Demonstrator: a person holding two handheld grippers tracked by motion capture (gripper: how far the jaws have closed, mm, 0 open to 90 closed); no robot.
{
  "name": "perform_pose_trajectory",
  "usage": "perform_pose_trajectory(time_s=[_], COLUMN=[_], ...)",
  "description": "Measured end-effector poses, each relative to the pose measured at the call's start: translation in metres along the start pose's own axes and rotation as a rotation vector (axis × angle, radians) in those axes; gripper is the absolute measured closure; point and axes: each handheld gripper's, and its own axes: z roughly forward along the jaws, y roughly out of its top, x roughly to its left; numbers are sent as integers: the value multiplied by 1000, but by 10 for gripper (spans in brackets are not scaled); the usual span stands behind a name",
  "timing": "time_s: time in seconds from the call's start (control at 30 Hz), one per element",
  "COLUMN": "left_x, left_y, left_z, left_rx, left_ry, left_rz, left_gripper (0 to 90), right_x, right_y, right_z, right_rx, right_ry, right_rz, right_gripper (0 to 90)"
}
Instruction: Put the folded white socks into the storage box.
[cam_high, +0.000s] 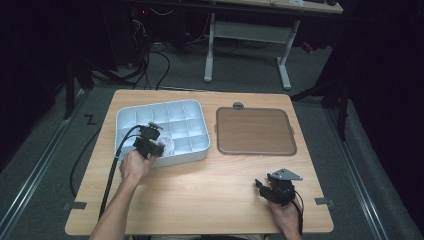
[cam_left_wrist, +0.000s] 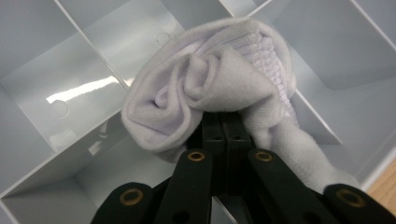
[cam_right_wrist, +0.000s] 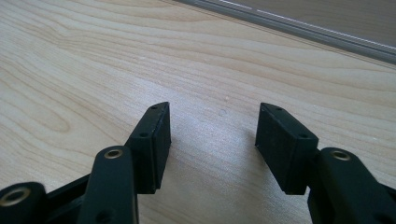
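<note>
A pale grey-white compartment tray (cam_high: 186, 111) sits at about ten o'clock on the wooden table (cam_high: 210, 185), its inside cut by thin walls into a grid of small cells. The left gripper (cam_high: 159, 148) hangs over the cells along the tray's near edge, its jaws pressed together on a bunched white sock (cam_left_wrist: 210, 88). From the left gripper view (cam_left_wrist: 223, 133) the sock is a rolled bundle with a ribbed cuff, held just above a dividing wall, one end trailing down toward a cell by the tray's rim; whether it touches the bottom I cannot tell. The cells that can be seen look bare, with only moulded circles on their floors.

At about one o'clock lies a brown flat tray (cam_high: 255, 131) with a grey rim, nothing on it.

The right gripper (cam_high: 261, 188) rests at five o'clock, well apart from both trays, its jaws standing wide over bare wood (cam_right_wrist: 212, 133).

No writing or brand is readable anywhere.
</note>
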Motion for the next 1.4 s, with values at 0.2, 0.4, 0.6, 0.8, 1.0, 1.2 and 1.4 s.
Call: perform_pose_trajectory(time_s=[0.2,0.4,0.6,0.8,1.0,1.2,1.4], left_x=[-1,-1,-8,-17,-26,-27,-28], left_y=[0,4,15,25,30,31,25], left_z=[0,-14,-35,-39,-28,-17,-4], left_rx=[3,-29,-90,-139,-150,-140,-103], left_ry=[5,-24,-86,-94,-80,-52,-27], left_rz=[-2,-11,-51,-43,-41,-42,-27], left_gripper=[900,900,900,900,900,900,900], right_x=[0,0,0,0,0,0,0], right_y=[0,0,0,0,0,0,0], right_z=[0,0,0,0,0,0,0], right_rx=[0,0,0,0,0,0,-1], right_ry=[0,1,1,3,3,3,4], right_rz=[0,1,0,-4,-5,-5,-10], right_gripper=[459,459,457,454,454,454,454])
